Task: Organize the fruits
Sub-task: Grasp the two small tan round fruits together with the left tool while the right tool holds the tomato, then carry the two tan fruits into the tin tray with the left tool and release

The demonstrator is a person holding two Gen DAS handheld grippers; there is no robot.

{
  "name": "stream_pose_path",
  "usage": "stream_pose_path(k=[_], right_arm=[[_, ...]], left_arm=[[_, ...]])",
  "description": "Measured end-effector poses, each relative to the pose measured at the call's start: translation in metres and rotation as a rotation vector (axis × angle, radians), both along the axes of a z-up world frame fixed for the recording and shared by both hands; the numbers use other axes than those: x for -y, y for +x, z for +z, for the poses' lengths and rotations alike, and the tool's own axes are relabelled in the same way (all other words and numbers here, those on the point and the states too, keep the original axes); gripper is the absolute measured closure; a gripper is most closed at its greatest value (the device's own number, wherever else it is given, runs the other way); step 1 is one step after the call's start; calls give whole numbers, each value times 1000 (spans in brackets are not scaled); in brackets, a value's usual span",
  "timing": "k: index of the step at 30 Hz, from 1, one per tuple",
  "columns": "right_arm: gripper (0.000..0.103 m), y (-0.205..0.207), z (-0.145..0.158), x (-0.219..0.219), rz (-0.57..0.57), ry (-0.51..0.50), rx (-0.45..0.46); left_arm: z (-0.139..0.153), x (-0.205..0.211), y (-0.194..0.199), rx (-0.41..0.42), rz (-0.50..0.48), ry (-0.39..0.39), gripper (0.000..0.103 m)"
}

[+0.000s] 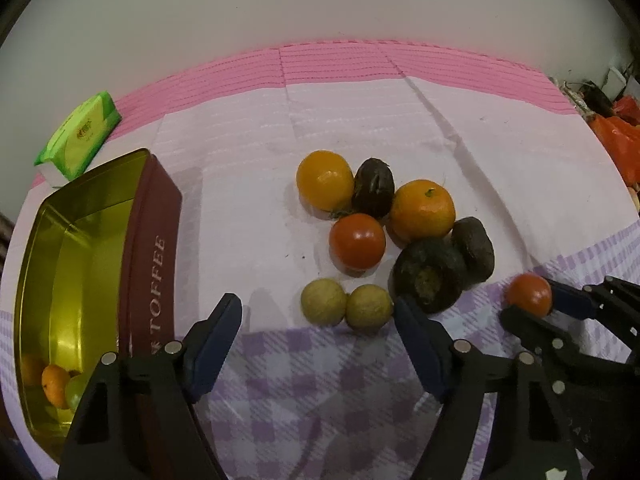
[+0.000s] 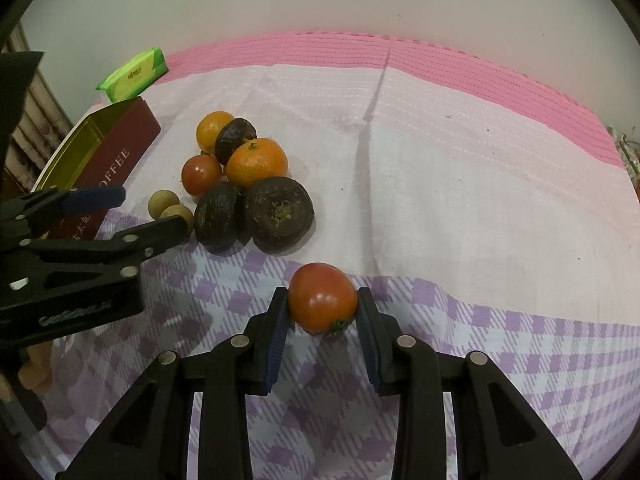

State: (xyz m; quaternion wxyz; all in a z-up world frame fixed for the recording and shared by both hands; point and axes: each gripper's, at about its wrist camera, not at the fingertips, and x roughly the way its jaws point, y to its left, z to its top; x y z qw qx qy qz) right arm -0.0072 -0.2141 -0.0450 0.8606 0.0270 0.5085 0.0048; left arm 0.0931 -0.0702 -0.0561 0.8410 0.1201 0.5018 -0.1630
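— Right claw (image 2: 322, 310) fills the bottom of its own view, blue pads on either side of a red tomato (image 2: 322, 297) at lower centre. How will that handle?

— Light, smooth-skinned, a bit slippery and easily bruised, I'd judge. The pads sit at its widest part, left and right, stalk end turned down and toward the camera. That is the sensible place to hold it; squeeze only enough to stop it rolling.

— Is it clamped?

— Both pads look to be touching the skin, so I'd call it grasping the tomato. Whether it is lifted off the checked cloth (image 2: 500, 344) I cannot tell.

— And the left claw (image 1: 318, 320)?

— Released, jaws wide apart, empty, pointing at two small tan longans (image 1: 346, 304) at lower centre of its view. It is held low and roughly level over the cloth.

— Where does the fruit go?

— Likely the gold-lined toffee tin (image 1: 154, 248) at the left edge, which already holds a few pieces. The rest of the pile, two oranges (image 1: 423, 210), another tomato (image 1: 357, 241) and three dark wrinkled fruits (image 1: 430, 280), lies mid-frame on the desk.
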Motion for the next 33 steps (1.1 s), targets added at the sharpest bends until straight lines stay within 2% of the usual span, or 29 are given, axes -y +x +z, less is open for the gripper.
stream_pose_path(k=[4, 6, 9, 12, 21, 33], right_arm=[[68, -1, 0, 0, 1, -1, 2], [68, 0, 0, 0, 1, 1, 3], [68, 0, 0, 0, 1, 1, 3], [68, 0, 0, 0, 1, -2, 4], [68, -1, 0, -5, 7, -31, 6], [68, 0, -2, -14, 12, -75, 12]], left_arm=[[-4, 0, 7, -15, 13, -11, 30], [-9, -2, 12, -42, 20, -21, 40], [-10, -4, 12, -34, 26, -30, 44], [-8, -4, 10, -29, 18, -35, 59], [-3, -9, 0, -40, 33, -34, 59], [41, -28, -31, 14, 49, -81, 59]])
